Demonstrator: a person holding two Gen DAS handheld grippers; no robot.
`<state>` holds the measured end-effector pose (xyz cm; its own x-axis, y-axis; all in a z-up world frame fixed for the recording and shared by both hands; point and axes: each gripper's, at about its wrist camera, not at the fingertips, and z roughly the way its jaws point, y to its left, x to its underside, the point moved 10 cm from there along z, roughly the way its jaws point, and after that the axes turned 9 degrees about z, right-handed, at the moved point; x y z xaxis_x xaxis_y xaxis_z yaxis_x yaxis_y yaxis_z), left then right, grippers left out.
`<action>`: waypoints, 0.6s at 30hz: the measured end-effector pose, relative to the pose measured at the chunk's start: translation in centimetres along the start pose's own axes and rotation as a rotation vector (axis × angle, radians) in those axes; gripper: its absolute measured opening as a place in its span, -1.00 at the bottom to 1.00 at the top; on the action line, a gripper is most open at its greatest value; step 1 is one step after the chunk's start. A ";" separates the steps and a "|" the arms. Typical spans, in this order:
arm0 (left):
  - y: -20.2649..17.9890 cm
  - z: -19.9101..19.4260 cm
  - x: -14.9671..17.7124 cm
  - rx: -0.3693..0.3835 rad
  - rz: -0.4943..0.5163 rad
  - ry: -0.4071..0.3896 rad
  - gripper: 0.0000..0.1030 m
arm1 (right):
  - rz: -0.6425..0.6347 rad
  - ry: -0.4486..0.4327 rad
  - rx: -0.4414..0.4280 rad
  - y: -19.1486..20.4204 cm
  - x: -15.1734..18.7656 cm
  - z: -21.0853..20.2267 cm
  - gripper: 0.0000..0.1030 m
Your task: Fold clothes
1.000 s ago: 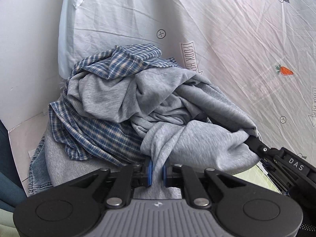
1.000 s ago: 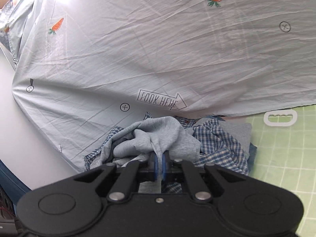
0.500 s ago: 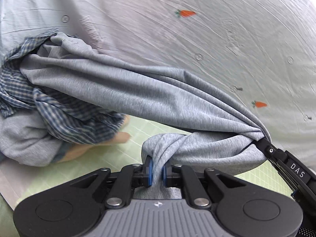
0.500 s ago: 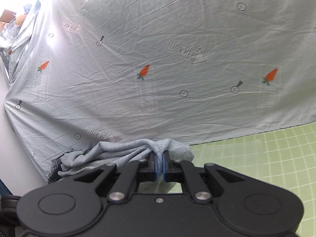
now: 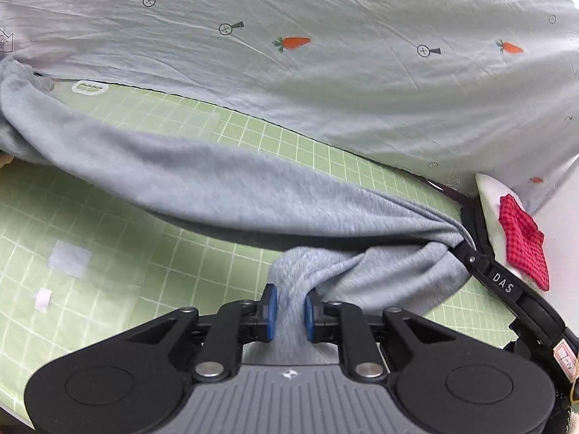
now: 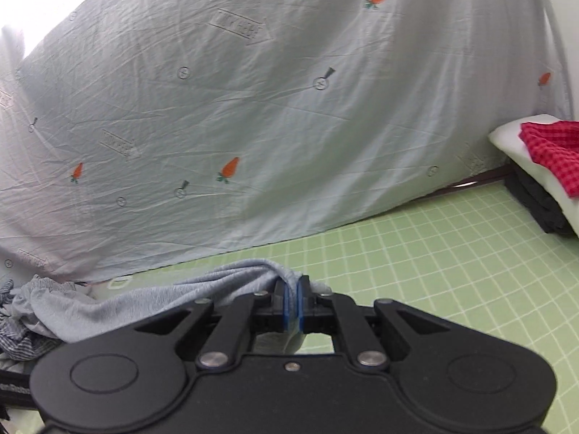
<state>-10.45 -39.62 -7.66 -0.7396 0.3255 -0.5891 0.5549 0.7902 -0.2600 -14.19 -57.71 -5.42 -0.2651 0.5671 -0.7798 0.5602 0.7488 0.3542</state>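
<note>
A grey sweatshirt [image 5: 217, 181] hangs stretched in a long band over the green grid mat [image 5: 90, 253]. My left gripper [image 5: 289, 311] has a bunch of that grey cloth between its blue pads, which still touch it while the jaws are opening. At the right of the left wrist view, my right gripper [image 5: 466, 249] pinches the garment's other end. In the right wrist view, the right gripper [image 6: 293, 300] is shut on a thin fold of the grey sweatshirt [image 6: 224, 278], which trails off to the left.
A pale sheet with carrot prints [image 5: 325, 72] hangs behind the mat. A red checked cloth [image 6: 553, 144] lies on a white folded item over a black stack [image 6: 535, 199] at the right. A blue checked shirt [image 6: 18, 340] lies at the lower left. White tape pieces [image 5: 68, 258] mark the mat.
Both grippers have swept sideways along the mat, dragging the grey sweatshirt off the clothes pile and stretching it out. The pile has left the left wrist view. The left jaws stand wider.
</note>
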 end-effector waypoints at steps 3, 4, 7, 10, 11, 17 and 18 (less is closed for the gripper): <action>0.9 0.3 0.3 -0.059 -0.048 0.019 -0.54 | 0.004 0.090 0.117 -5.2 1.9 1.0 -0.85; 1.8 0.3 0.3 -0.076 -0.071 0.025 -0.50 | 0.008 0.124 0.149 -6.5 2.8 1.3 -0.82; 4.8 0.1 0.0 -0.158 -0.134 0.030 -0.45 | 0.050 0.180 0.176 -8.5 5.0 1.5 -0.48; 8.4 -0.3 -0.7 -0.247 -0.185 0.030 -0.37 | 0.077 0.232 0.177 -9.2 6.7 2.1 -0.24; 9.7 -0.4 -1.0 -0.276 -0.201 0.030 -0.35 | 0.074 0.257 0.178 -9.1 7.2 2.5 -0.22; 15.9 -0.6 -2.4 -0.420 -0.238 0.051 -0.20 | 0.092 0.383 0.287 -9.3 9.8 5.4 0.18; 16.9 -0.5 -2.6 -0.432 -0.246 0.059 -0.19 | 0.085 0.395 0.300 -9.2 10.1 5.8 0.24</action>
<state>0.65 -26.80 -10.18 -0.8558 0.1210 -0.5030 0.1616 0.9861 -0.0377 -17.42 -60.87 -19.53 -0.4532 0.7519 -0.4788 0.7783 0.5956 0.1986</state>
